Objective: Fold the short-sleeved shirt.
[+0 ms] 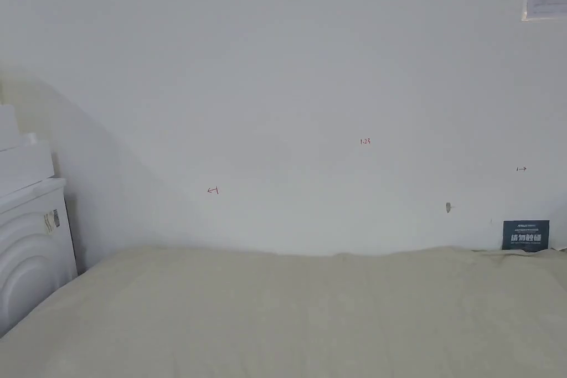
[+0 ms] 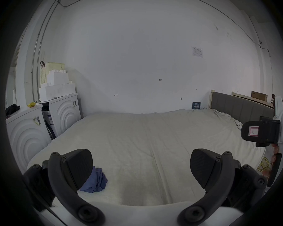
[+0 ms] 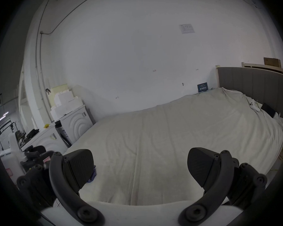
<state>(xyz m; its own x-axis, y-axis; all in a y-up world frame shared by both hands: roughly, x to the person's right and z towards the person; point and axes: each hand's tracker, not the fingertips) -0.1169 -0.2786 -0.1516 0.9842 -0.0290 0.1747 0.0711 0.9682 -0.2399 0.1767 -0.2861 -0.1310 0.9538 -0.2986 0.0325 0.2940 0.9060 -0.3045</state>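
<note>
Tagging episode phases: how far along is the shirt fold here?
Nothing looks done: the blue shirt lies crumpled in a heap on the bed. Nothing is in hand: the left gripper and right gripper are both open above the sheet, empty. Left: grasp, spread flat, fold.

One blue shirt (image 2: 96, 180), two tools, perhaps two washing machines (image 2: 63, 113).
</note>
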